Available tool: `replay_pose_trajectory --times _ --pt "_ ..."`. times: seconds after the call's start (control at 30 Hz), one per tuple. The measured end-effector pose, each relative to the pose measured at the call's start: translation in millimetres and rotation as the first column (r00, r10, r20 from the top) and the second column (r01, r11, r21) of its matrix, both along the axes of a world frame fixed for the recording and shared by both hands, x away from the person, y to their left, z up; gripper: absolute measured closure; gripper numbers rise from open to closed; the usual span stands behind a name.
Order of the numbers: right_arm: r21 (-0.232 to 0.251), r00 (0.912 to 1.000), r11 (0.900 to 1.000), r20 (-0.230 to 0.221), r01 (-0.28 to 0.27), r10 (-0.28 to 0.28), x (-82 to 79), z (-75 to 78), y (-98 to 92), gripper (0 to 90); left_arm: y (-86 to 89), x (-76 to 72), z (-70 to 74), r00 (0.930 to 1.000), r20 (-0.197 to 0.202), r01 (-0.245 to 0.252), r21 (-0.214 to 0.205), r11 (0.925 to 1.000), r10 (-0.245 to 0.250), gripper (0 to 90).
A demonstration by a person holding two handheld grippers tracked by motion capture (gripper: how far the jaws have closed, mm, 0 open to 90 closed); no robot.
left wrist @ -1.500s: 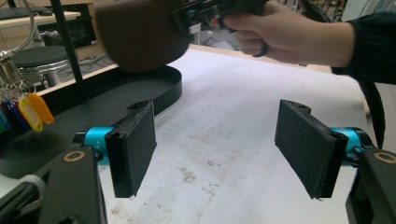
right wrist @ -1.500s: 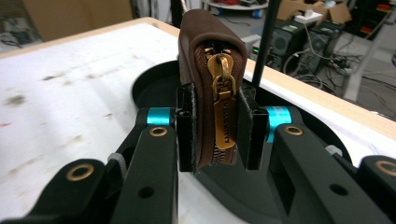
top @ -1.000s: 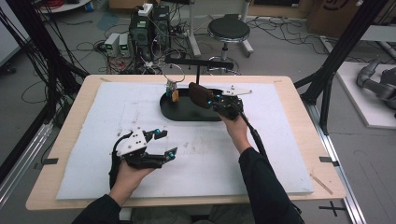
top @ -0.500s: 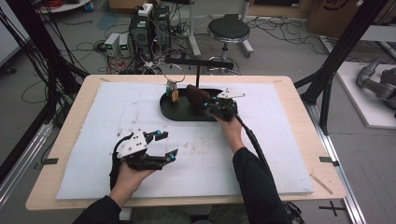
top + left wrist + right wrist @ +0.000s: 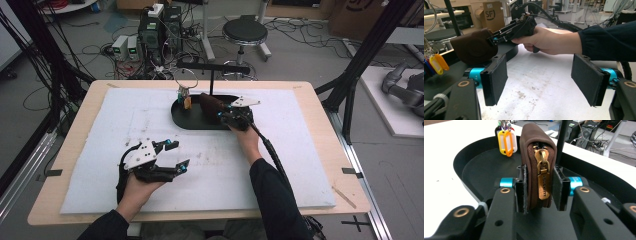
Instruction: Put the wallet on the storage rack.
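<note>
A brown zipped pouch (image 5: pixel 534 142) with a brass zip pull stands on edge over the black oval tray (image 5: pixel 187 117). My right gripper (image 5: pixel 539 187) is shut on the pouch (image 5: pixel 211 105), one pad on each side. In the left gripper view the pouch (image 5: pixel 474 46) shows at the left with the right gripper (image 5: pixel 495 40) clamped on its edge. My left gripper (image 5: pixel 176 156) rests low over the white mat near the front, open, nothing between its pads (image 5: pixel 496 77). Key tags (image 5: pixel 507 141) in yellow and orange hang at the tray's far end.
A black T-shaped stand (image 5: pixel 212 75) rises from the tray, with a wire ring (image 5: pixel 185 80) carrying the key tags (image 5: pixel 184 100). The white mat (image 5: pixel 300 165) covers most of the wooden table. A stool (image 5: pixel 245 32) and cables lie beyond the far edge.
My right gripper has shifted left over the tray with the pouch in it, then stayed about there. The left gripper has not moved.
</note>
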State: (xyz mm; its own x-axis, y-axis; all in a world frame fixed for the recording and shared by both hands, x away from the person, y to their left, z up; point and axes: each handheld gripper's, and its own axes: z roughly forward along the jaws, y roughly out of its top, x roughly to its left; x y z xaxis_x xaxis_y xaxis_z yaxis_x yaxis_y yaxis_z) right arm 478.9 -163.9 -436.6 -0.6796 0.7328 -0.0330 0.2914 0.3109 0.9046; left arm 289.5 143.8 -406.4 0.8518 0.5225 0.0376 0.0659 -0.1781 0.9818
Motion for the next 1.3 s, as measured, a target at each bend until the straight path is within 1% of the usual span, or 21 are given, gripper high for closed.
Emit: replay_pose_trajectory --times 0.07,0.17,0.2,0.27,0.4,0.47,0.5,0.53,0.67,0.77,0.83,0.87,0.97,1.03,1.07,1.1,1.17,1.2,1.3 --pt "0.003 0.9999 1.0 -0.011 0.001 0.0 -0.2 0.3 -0.2 67.5 0.6 0.3 0.1 1.0 0.003 -0.001 0.0 1.0 0.001 29.1" --pt "0.011 0.9998 0.9999 -0.021 0.004 -0.004 -0.9 1.6 -0.5 62.3 1.3 0.9 0.1 1.0 0.002 -0.005 0.001 1.0 0.005 29.1" --pt "0.006 0.9998 1.0 -0.018 0.005 -0.004 -1.1 2.2 -0.7 60.6 1.5 1.1 0.1 1.0 0.001 -0.006 0.0 1.0 0.006 29.1" --pt "-0.005 0.9997 0.9998 -0.014 0.02 -0.02 -2.0 3.4 -0.6 53.0 1.6 0.9 0.0 0.9999 -0.001 -0.01 0.002 0.9999 0.01 29.1" --pt "-0.005 0.9988 0.9994 -0.036 0.034 -0.034 -2.8 5.8 -3.2 45.2 2.1 1.8 0.0 0.9999 -0.001 -0.014 0.003 0.9999 0.014 29.1" --pt "-0.004 0.9982 0.9988 -0.035 0.049 -0.049 -4.1 8.8 -5.0 40.7 2.5 2.5 0.2 0.9999 -0.001 -0.014 0.005 0.9999 0.014 29.1" --pt "0.0 0.9983 0.9987 -0.026 0.051 -0.051 -4.5 10.3 -6.5 39.3 2.5 2.7 0.1 0.9998 -0.003 -0.019 0.001 0.9998 0.019 29.1" --pt "0.004 0.9981 0.9984 -0.027 0.056 -0.056 -5.5 12.3 -7.8 38.4 2.9 3.2 0.2 0.9998 -0.003 -0.02 0.002 0.9998 0.02 29.0" --pt "-0.016 0.9982 0.9981 -0.003 0.06 -0.06 -11.2 22.6 -14.1 33.5 5.2 5.5 0.6 0.9995 -0.004 -0.031 0.003 0.9995 0.031 29.1" --pt "-0.006 0.9988 0.9988 0.008 0.048 -0.048 -18.5 30.8 -20.8 32.0 7.0 8.3 0.7 0.9991 -0.009 -0.042 0.002 0.9991 0.042 29.1" --pt "-0.007 0.9992 0.9993 0.016 0.037 -0.037 -25.6 36.2 -26.1 31.1 8.7 10.9 1.0 0.9987 -0.008 -0.051 0.01 0.9986 0.051 29.0" --pt "0.0 0.9995 0.9996 0.014 0.028 -0.028 -29.4 38.8 -29.5 31.0 9.5 12.2 1.3 0.9983 -0.011 -0.057 0.013 0.9983 0.057 29.1" --pt "0.027 1.0 0.9996 0.006 0.008 -0.008 -40.5 46.8 -42.0 29.4 12.1 16.6 2.1 0.9968 -0.022 -0.077 0.009 0.997 0.077 28.2" --pt "0.044 1.0 0.999 -0.008 -0.002 0.003 -49.1 52.4 -51.4 28.0 13.6 19.7 2.5 0.9964 -0.034 -0.077 0.01 0.997 0.077 27.3" --pt "0.047 1.0 0.9989 0.001 -0.007 0.006 -52.7 55.1 -56.7 27.6 14.0 20.8 2.3 0.9959 -0.042 -0.08 0.008 0.9968 0.08 26.7" --pt "0.057 0.9999 0.9983 -0.002 -0.011 0.011 -57.5 57.7 -61.8 27.5 14.8 22.1 2.3 0.9955 -0.051 -0.08 0.01 0.9967 0.08 26.5" --pt "0.068 0.9999 0.9976 0.006 -0.012 0.012 -66.5 62.5 -71.7 26.6 16.0 24.2 2.2 0.9945 -0.068 -0.081 0.001 0.9968 0.08 26.4" --pt "0.07 0.9998 0.9974 0.013 -0.017 0.016 -71.0 64.4 -76.7 26.6 16.6 24.8 2.3 0.9942 -0.072 -0.08 0.0 0.9968 0.08 26.1" --pt "0.075 0.9998 0.9971 0.007 -0.017 0.016 -85.0 68.3 -90.1 25.7 19.0 26.6 2.3 0.993 -0.077 -0.089 0.004 0.996 0.089 25.1"
